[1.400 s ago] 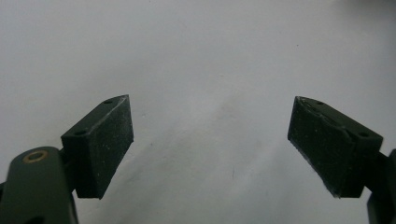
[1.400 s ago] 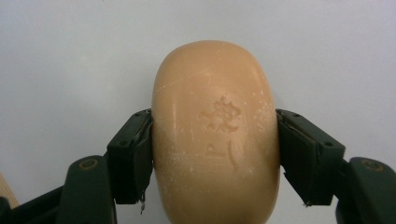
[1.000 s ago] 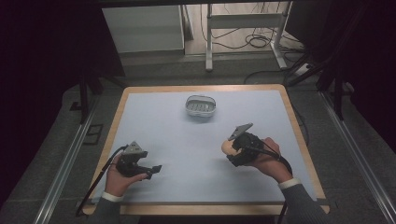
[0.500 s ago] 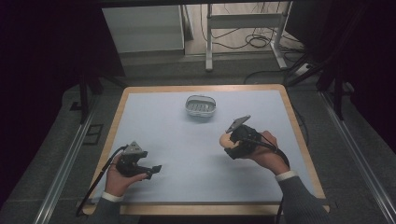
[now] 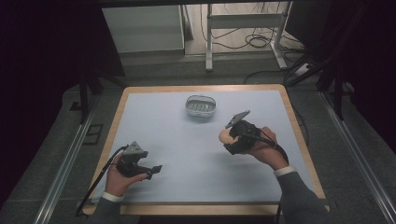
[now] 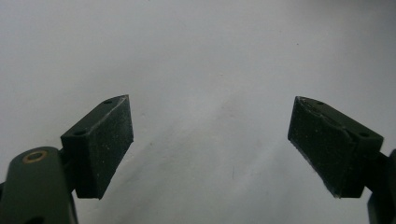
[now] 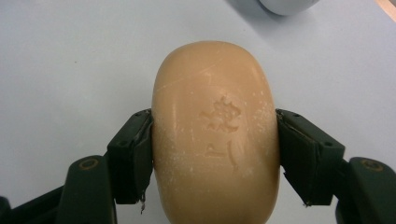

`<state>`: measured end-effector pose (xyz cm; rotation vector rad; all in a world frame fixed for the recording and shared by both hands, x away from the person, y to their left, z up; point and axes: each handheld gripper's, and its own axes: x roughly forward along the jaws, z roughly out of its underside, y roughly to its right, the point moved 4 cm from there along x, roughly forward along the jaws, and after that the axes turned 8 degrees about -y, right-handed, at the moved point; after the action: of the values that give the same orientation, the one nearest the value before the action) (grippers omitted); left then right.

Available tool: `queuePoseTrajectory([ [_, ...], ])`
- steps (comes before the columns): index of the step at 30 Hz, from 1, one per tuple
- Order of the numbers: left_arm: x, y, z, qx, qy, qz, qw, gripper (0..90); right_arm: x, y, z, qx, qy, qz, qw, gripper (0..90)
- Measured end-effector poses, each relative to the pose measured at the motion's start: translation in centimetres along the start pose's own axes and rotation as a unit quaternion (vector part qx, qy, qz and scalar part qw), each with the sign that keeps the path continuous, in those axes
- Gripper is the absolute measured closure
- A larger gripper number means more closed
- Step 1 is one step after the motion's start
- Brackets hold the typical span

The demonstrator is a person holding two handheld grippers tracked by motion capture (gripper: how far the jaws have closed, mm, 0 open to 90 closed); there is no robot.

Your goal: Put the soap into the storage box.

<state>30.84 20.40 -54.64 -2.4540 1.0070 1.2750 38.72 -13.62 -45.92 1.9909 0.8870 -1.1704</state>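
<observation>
The right tool (image 5: 226, 138) is clamped on a smooth, tan, oval bar of soap (image 7: 215, 130), one pad pressed to each long side, and holds it above the right half of the pale blue tabletop (image 5: 187, 158). The left tool (image 5: 156, 169) rests low near the front left corner with its jaws spread wide and nothing between them.

The step in hand looks like carrying the soap to the small white ribbed soap dish (image 5: 201, 106), which sits near the far middle edge of the tabletop, well apart from the bar. To do it well, keep the squeeze steady, since a glossy, rounded bar can squirt out from between flat pads. Bring it over the dish with its long axis lined up with the dish's own, lower it until it touches the ribs, and only then let go.

The right gripper view shows the stamped mark on the soap's top face and how the pads sit around its middle; the pale curved rim at its top edge is probably the dish. The high view gives the gap left to cover. The left gripper view shows the bare pads (image 6: 100, 147) over plain tabletop.
</observation>
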Motion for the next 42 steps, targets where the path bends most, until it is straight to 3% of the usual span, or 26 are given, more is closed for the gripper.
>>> queuePoseTrajectory([
  [42,-0.1,0.0,0.0,-0.004,0.003,0.001,1.0000,14.1,0.6,1.9,-3.6,0.005,0.000,-0.007,1.0000,32.5],
])
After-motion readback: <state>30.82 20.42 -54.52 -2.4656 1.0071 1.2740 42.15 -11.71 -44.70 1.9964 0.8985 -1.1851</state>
